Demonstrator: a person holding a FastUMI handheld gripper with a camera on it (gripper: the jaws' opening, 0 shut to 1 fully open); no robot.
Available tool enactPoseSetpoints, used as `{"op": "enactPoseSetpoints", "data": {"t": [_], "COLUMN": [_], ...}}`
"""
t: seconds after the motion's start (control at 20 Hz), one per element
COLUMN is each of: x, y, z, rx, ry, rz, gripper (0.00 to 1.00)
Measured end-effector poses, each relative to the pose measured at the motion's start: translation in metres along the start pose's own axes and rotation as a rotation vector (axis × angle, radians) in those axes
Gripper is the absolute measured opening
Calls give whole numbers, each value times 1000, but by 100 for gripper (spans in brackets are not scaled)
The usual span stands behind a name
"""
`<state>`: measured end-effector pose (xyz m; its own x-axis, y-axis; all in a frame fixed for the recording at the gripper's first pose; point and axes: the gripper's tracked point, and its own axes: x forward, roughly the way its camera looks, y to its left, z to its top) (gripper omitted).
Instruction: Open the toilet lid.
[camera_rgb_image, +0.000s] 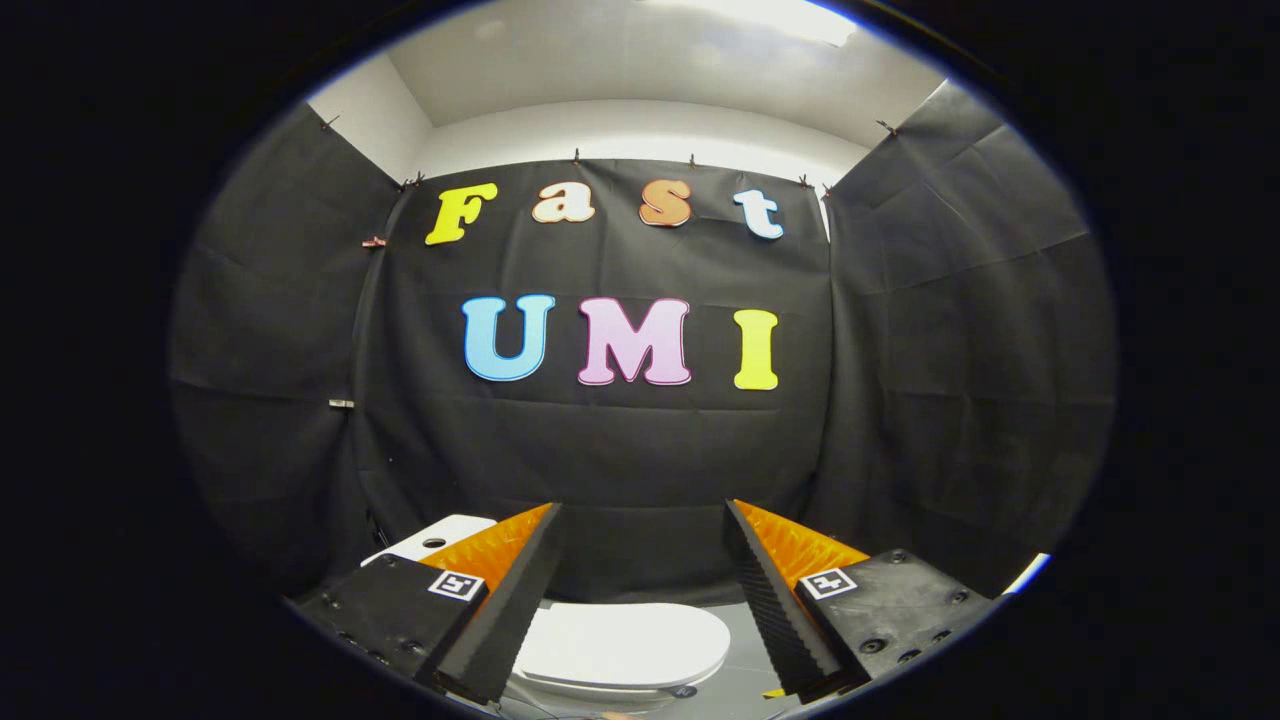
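A white toilet stands low in front of the black cloth wall, its lid (625, 642) lying flat and closed. The white tank top (440, 534), with a round button, peeks out behind my left finger. My gripper (642, 512) hovers above the toilet, open, its two fingers spread wide apart with nothing between them. The lid lies below and between the fingers, apart from both. The left finger hides the lid's left edge.
Black cloth walls close in at the back and on both sides. Grey floor (735, 680) shows to the right of the toilet. A small yellow mark (772, 692) lies on the floor near my right finger.
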<state>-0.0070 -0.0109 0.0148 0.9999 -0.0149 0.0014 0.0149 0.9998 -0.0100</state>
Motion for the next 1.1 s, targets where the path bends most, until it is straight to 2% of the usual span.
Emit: {"op": "enactPoseSetpoints", "data": {"t": [0.35, 0.6, 0.85, 1.1], "x": [-3, 0, 10, 30], "y": [-10, -22, -37, -65], "z": [-7, -14, -45, -110], "rx": [-14, 14, 151, 332], "ry": [34, 39, 81, 159], "rz": [-1, -31, -26, -28], "gripper": [99, 99, 99, 99]}}
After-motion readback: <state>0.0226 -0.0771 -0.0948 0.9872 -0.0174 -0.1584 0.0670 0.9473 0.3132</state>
